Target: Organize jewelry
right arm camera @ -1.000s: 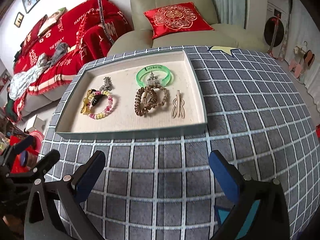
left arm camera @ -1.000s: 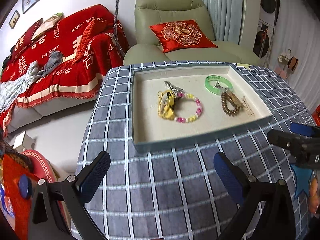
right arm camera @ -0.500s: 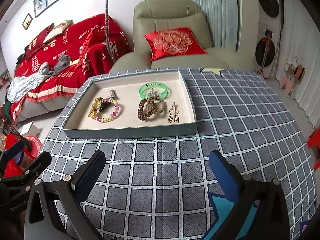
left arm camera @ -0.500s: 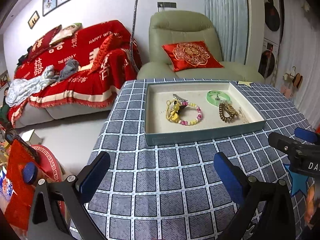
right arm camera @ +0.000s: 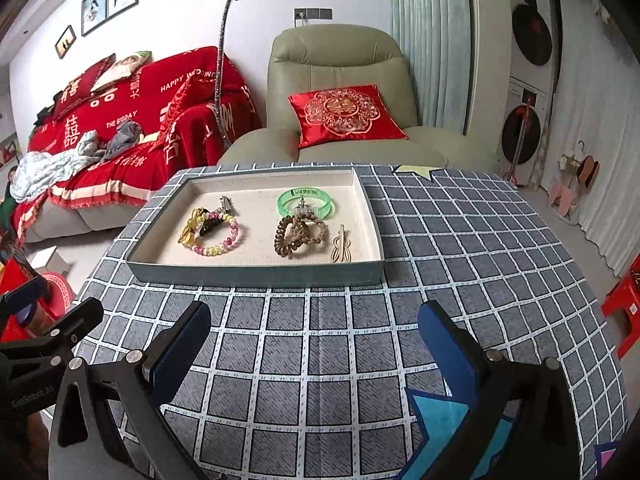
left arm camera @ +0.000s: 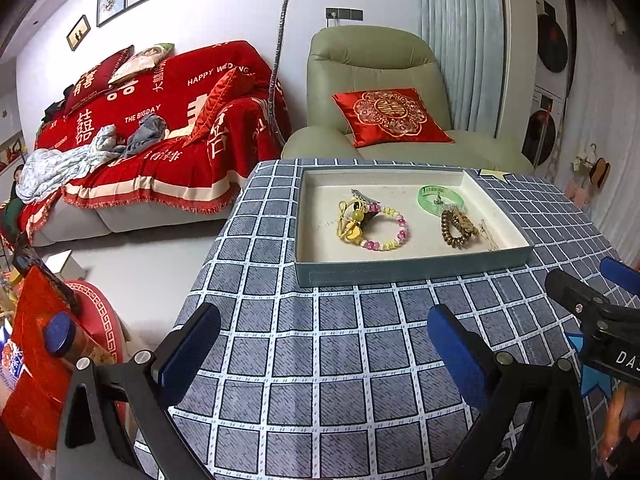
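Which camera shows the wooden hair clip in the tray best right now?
The right wrist view: the wooden hair clip lies fully visible near the tray's right wall, beside the brown coil bracelet. In the left wrist view the clip is only a thin, faint sliver.

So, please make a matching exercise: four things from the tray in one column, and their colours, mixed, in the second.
Things:
1. bangle
2. coiled hair tie
3. bead bracelet
4. hair clip

Colours:
A. brown
B. pale beige
C. translucent green
D. pink and yellow

Pairs: 1-C, 2-A, 3-D, 4-B

All four lie inside the tray; both grippers are open and empty.
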The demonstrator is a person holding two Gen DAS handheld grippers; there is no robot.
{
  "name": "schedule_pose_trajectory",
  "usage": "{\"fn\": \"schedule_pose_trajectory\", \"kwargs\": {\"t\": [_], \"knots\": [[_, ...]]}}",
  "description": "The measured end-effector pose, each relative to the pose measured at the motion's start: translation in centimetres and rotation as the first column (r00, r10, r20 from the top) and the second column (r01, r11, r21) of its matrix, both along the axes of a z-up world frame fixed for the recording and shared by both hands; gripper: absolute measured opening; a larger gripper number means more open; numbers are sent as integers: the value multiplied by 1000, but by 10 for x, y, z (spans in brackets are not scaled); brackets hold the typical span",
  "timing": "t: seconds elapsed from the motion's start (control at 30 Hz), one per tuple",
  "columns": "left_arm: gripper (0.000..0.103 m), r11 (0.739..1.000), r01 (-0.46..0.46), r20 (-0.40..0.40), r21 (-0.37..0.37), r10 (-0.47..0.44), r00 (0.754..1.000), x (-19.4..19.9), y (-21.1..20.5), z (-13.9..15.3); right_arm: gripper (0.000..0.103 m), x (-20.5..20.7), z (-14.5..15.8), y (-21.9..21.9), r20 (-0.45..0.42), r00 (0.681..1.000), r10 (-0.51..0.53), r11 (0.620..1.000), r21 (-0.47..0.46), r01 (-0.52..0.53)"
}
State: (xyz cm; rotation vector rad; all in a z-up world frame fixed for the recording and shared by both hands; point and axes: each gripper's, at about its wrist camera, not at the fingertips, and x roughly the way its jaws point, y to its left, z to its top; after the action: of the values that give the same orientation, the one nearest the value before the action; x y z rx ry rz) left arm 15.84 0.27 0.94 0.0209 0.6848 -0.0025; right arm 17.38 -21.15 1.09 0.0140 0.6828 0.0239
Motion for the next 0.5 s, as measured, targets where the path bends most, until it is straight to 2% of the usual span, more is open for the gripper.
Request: {"fn": "schedule_pose_trajectory", "kwargs": {"t": [0.5], "knots": [[103,1000,0,-2,0,0,1000,-1,-1,3,103,-1,4,5,8,1000,13,1000,-5,-13]]}}
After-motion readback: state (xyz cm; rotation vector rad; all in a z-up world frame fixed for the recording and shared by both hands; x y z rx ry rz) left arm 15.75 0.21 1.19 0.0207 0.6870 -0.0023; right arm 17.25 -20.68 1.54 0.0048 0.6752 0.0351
